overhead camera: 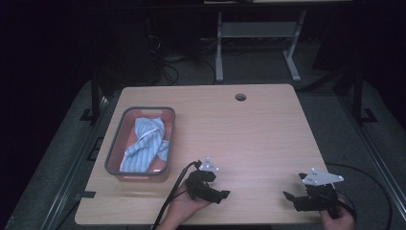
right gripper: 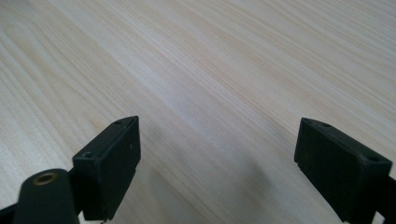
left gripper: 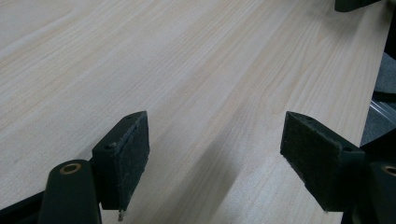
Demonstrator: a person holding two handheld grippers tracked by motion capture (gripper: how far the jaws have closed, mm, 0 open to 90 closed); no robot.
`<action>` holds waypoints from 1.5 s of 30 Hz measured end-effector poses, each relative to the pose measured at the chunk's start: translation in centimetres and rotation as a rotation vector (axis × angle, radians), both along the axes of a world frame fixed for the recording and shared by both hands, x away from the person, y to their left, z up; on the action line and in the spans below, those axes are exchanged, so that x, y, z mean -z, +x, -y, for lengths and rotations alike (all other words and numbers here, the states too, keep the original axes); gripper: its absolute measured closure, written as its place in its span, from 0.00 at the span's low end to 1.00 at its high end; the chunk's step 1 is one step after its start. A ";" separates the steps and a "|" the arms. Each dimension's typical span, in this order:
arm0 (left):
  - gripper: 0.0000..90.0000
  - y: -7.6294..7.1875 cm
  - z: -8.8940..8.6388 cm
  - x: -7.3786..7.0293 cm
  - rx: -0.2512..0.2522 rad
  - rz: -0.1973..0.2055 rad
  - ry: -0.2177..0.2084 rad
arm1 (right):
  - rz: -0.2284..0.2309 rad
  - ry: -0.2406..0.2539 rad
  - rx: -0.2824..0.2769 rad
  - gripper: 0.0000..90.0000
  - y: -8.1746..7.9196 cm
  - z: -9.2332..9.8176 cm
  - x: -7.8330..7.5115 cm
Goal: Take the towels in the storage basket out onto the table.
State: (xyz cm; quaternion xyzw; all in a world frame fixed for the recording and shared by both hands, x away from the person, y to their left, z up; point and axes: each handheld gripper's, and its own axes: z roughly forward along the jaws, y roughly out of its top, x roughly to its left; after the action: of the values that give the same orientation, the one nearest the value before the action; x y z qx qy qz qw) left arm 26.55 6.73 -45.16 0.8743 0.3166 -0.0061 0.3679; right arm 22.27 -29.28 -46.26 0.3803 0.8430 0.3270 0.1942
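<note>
A blue-and-white striped cloth (overhead camera: 145, 145) lies crumpled in a grey-rimmed bin (overhead camera: 113, 143) on the left of the wooden table (overhead camera: 249, 139). My left gripper (overhead camera: 221, 195) rests near the table's front edge, right of the bin and apart from it, held in a hand. Its jaws stand wide open over bare wood in the left gripper view (left gripper: 215, 154). My right gripper (overhead camera: 290, 199) sits at the front right corner, pointing left. Its jaws are also wide open with nothing between them (right gripper: 217, 161).
A round cable hole (overhead camera: 240, 97) sits near the table's far edge. Black cables trail from both grippers off the front edge. A white desk frame (overhead camera: 258, 33) stands on the dark floor beyond the table.
</note>
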 end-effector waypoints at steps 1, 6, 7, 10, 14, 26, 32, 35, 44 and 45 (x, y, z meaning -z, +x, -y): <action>0.26 0.0 0.0 0.0 0.002 -0.003 0.003 | -0.001 0.002 0.002 0.15 0.0 0.0 0.0; 0.26 0.1 0.0 0.1 0.000 0.001 0.012 | 0.000 0.008 0.006 0.15 0.0 0.2 0.0; 0.26 0.2 0.0 0.2 -0.004 -0.003 0.007 | 0.000 0.009 0.008 0.15 0.0 0.3 0.0; 0.26 0.2 0.0 0.2 -0.002 -0.003 0.002 | 0.001 0.004 0.010 0.15 0.0 0.3 0.0; 0.25 0.3 -0.2 -0.1 0.007 0.010 0.018 | 0.003 0.002 0.005 0.15 -0.2 0.1 -0.1; 0.25 0.5 0.2 -1.2 0.006 0.009 0.016 | -0.001 -0.005 0.008 0.15 0.0 -0.2 0.0; 0.24 1.6 0.2 -2.4 0.008 0.012 -0.002 | 0.002 0.001 0.023 0.15 -0.1 -0.2 -0.1; 0.24 2.2 0.1 -2.8 0.011 0.017 0.015 | 0.000 0.001 0.022 0.15 -0.1 -0.2 -0.1; 0.23 5.3 -0.2 -5.1 -0.014 0.011 0.068 | 0.005 0.004 0.009 0.15 -0.1 -0.3 0.0; 0.23 5.5 -0.2 -5.4 -0.019 0.015 0.065 | 0.007 0.000 0.004 0.15 -0.1 -0.2 -0.1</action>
State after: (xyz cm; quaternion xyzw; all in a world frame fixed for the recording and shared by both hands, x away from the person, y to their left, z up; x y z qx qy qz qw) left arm 32.00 6.89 -39.76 0.8828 0.3223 0.0141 0.3416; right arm 22.18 -29.05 -46.19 0.3810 0.8415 0.3278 0.1980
